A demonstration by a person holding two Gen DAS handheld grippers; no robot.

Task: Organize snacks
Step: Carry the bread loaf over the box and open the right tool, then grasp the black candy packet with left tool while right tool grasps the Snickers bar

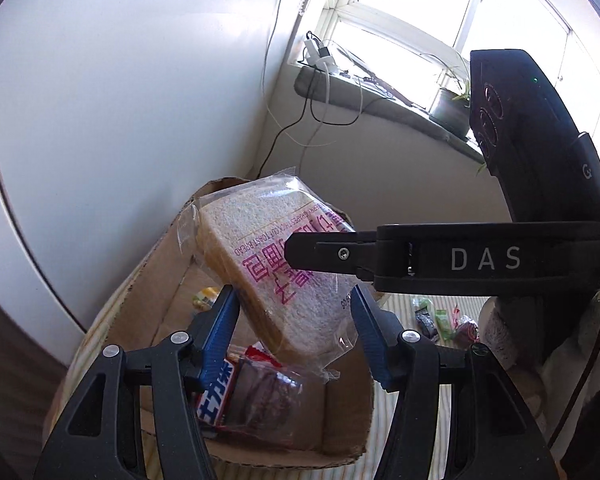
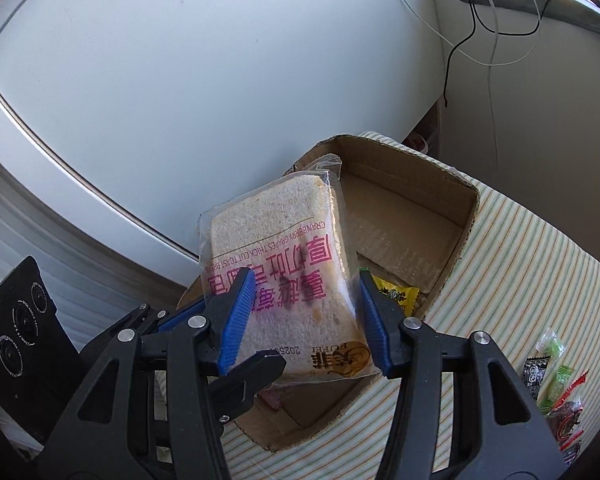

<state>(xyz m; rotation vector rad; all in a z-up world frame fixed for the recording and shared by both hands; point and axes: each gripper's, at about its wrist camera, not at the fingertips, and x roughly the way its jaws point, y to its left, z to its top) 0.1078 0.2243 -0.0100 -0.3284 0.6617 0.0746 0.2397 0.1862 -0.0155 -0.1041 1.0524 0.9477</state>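
A clear bag of sliced toast bread (image 1: 272, 264) with pink print hangs tilted over an open cardboard box (image 1: 156, 264). My left gripper (image 1: 296, 328) sits with its blue pads on either side of the bag's lower end. My right gripper (image 2: 308, 316) also has its blue pads (image 2: 236, 316) against both sides of the same bag (image 2: 284, 264). In the left wrist view a black finger of the right gripper (image 1: 340, 256) crosses in front of the bag. Inside the box (image 2: 452, 224) lie a blue-and-white snack bar (image 1: 216, 396), a dark wrapped snack (image 1: 268, 404) and a yellow packet (image 2: 396, 296).
The box stands on a striped green-and-cream cloth (image 2: 520, 280). Several small loose snacks (image 2: 556, 392) lie on the cloth to the right of the box. A white wall (image 2: 180, 100) is behind the box. A window sill with cables and a plant pot (image 1: 452, 108) is at the back.
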